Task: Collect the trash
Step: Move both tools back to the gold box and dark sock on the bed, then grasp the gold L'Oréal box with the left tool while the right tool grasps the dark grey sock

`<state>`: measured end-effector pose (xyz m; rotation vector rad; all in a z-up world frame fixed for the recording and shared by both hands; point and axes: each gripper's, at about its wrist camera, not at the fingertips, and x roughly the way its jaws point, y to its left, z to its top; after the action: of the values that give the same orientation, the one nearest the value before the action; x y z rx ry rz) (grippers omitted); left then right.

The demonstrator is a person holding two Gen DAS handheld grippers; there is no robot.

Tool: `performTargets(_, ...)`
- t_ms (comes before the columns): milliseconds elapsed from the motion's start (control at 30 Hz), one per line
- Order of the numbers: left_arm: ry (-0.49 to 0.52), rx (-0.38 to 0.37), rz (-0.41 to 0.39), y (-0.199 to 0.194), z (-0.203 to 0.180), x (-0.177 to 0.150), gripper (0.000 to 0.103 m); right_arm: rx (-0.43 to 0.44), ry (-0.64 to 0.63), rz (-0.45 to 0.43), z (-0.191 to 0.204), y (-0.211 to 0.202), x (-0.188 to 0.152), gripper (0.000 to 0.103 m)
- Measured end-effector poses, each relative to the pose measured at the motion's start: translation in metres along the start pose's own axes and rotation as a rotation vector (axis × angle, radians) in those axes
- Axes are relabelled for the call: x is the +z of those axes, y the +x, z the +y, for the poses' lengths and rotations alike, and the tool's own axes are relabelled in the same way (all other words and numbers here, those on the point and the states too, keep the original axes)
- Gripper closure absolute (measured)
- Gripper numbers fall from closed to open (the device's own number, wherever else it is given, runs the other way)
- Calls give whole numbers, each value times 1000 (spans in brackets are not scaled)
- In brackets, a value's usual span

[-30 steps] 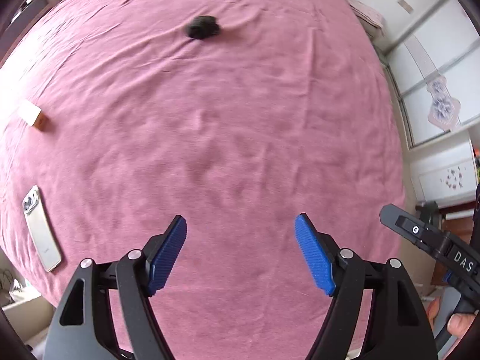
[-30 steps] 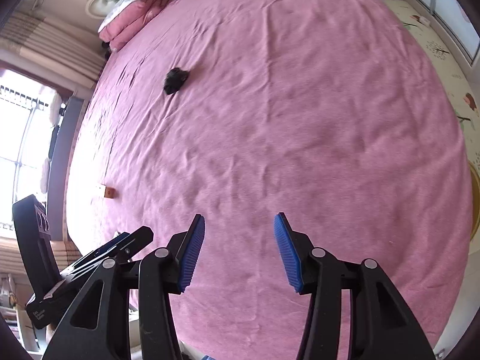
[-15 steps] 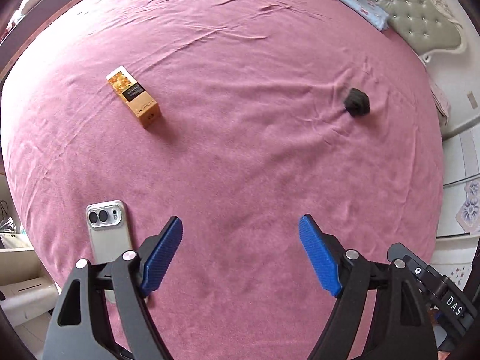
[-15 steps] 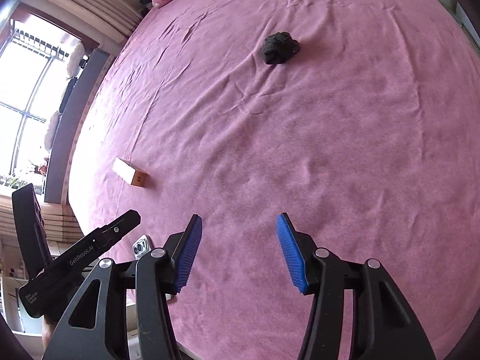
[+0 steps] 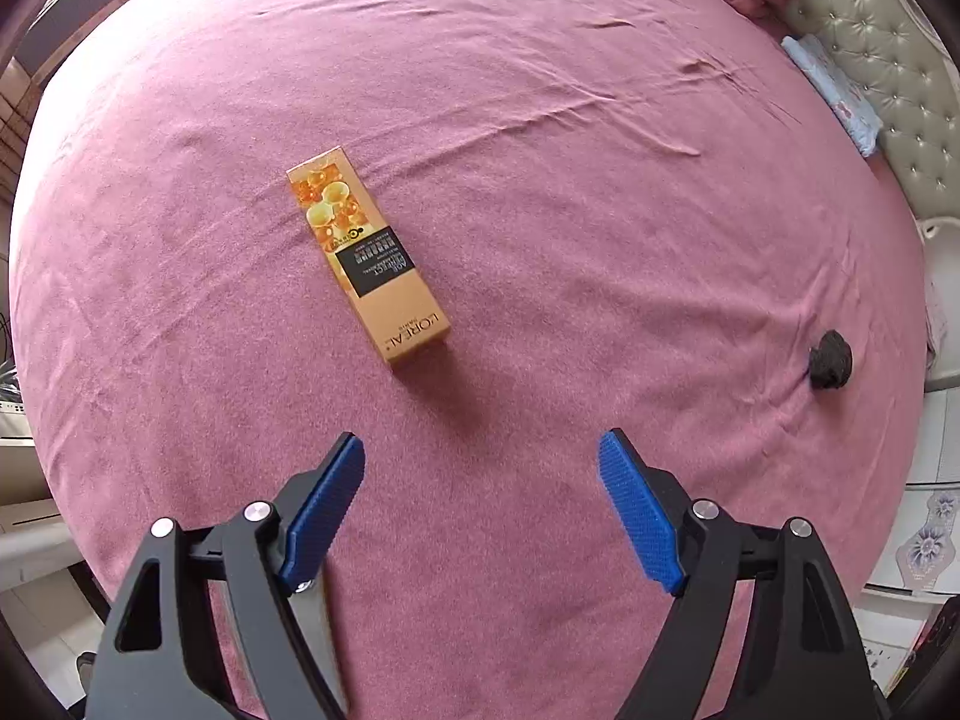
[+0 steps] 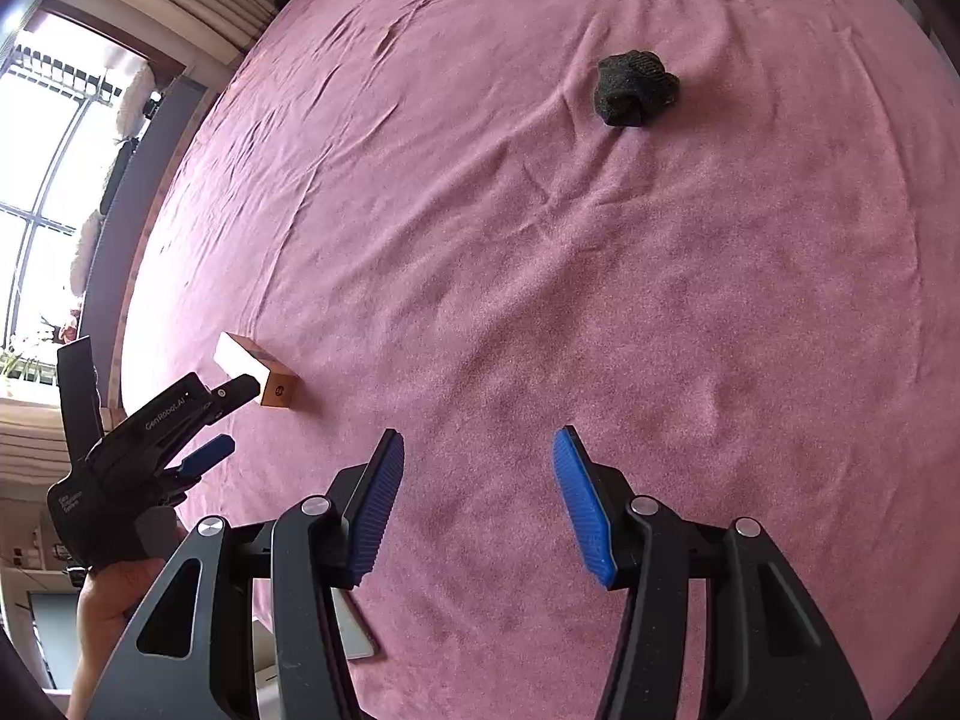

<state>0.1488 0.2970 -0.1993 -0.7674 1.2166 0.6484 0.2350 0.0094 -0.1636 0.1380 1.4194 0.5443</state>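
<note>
Left gripper (image 5: 480, 504) wide open and empty above pink bedspread (image 5: 570, 210), orange box (image 5: 367, 264) ahead of it, right gripper (image 6: 474, 498) agape, empty, black wad (image 6: 636, 89) far ahead

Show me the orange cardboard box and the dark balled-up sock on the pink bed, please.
orange cardboard box (image 5: 367, 255), left wrist view, on its printed top face.
dark balled-up sock (image 6: 635, 87), right wrist view, on its knitted middle.

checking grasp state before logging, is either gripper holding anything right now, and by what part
Nothing is held. The left gripper and right gripper are both open and empty above the bedspread.
</note>
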Motion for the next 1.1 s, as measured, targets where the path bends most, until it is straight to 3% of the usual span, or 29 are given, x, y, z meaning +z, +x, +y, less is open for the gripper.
performTargets(267,-90,57,23,41,22,49,23,-13,6,34,-9,12,26,52)
performTargets(500,-101,152,51,78,30,64,24,-19,40,42,-34,21,43,51)
performTargets(533,-104,149,55,82,30,65,27,-21,47,43,-38,23,46,51)
performTargets(600,-82,181,53,87,27,67,50,-25,56,42,-47,25,51,51)
performTargets(700,-31,226,40,90,17,69,60,-31,69,31,-59,27,61,51)
performTargets(833,-3,138,18,85,0,69,62,-42,99,6,-78,29,83,51)
performTargets(1100,134,-103,8,70,-88,60,63,-47,156,-45,-107,36,129,51)
